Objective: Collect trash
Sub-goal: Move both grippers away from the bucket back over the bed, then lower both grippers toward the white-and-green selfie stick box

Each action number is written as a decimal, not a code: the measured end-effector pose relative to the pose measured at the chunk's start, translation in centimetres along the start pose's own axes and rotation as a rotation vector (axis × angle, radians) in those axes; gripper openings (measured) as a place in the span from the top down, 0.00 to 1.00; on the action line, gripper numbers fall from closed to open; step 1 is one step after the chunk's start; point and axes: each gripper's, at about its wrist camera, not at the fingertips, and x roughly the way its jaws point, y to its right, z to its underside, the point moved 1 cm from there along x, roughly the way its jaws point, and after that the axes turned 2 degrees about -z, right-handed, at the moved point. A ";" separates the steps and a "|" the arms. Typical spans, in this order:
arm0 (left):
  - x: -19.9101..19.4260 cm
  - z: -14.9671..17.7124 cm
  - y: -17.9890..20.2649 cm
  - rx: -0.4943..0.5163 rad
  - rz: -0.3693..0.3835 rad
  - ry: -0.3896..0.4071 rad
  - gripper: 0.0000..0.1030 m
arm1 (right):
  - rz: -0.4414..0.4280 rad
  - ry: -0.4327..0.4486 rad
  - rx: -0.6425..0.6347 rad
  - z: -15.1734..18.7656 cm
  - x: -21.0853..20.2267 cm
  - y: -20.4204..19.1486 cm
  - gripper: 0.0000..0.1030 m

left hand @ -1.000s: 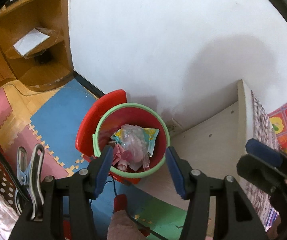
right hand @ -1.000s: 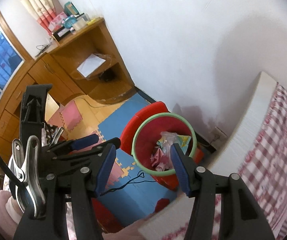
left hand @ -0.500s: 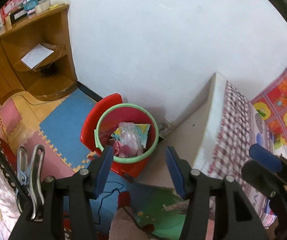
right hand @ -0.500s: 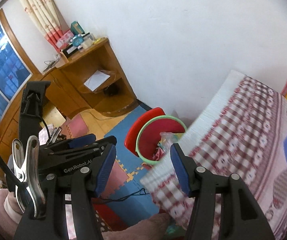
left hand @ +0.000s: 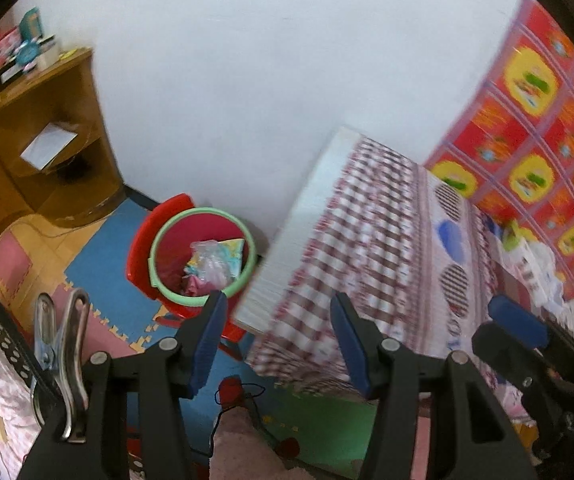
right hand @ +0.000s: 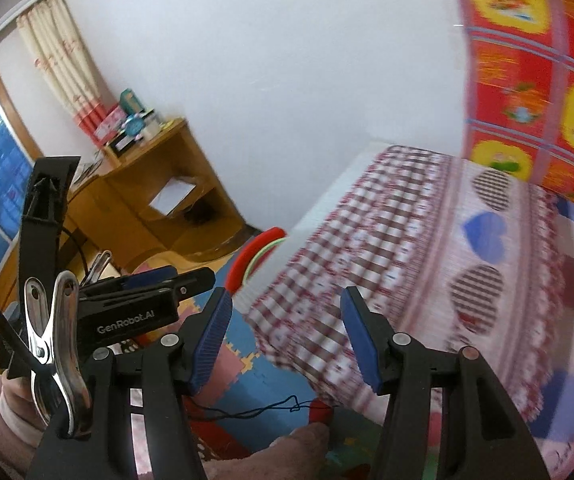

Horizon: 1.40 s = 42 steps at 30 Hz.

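A red trash bin [left hand: 167,252] with a green rim stands on the floor between the shelf and the bed. Crumpled plastic and paper trash [left hand: 213,264] lies inside it. In the right wrist view only an arc of the bin's rim [right hand: 261,250] shows behind the bed corner. My left gripper [left hand: 277,336] is open and empty, high above the bed corner and to the right of the bin. My right gripper [right hand: 285,336] is open and empty too, above the checked bedsheet. The left gripper [right hand: 147,288] also shows in the right wrist view at the left.
A bed with a red-checked sheet [left hand: 367,232] fills the right side, with small items [left hand: 527,248] near its far end by a red and yellow patterned wall covering [left hand: 535,112]. A wooden shelf unit [left hand: 39,148] stands at the left. Foam mats [left hand: 99,272] cover the floor.
Both grippers have risen and drawn back to the right, away from the bin. The bin has shrunk in view and the bed now fills much of both views. Jaws unchanged.
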 end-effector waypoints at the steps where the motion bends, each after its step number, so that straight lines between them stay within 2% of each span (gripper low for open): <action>1: -0.2 0.3 0.8 0.009 0.007 0.001 0.45 | 0.007 0.006 0.007 0.2 -0.5 0.4 0.44; 9: -1.1 1.7 8.9 0.111 0.096 0.000 0.45 | 0.101 0.058 0.087 2.9 -6.1 5.6 0.44; 17: -0.6 1.3 16.2 0.235 0.171 -0.024 0.45 | 0.204 0.124 0.216 4.6 -10.7 10.9 0.44; 28: 2.2 -0.1 25.7 0.420 0.299 -0.067 0.45 | 0.366 0.185 0.362 6.1 -14.0 18.0 0.44; 35: 4.0 -1.0 30.7 0.530 0.345 -0.093 0.45 | 0.450 0.213 0.442 6.5 -15.5 22.0 0.44; 42: 5.6 -0.4 35.1 0.572 0.360 -0.123 0.45 | 0.464 0.191 0.469 6.7 -16.7 26.7 0.44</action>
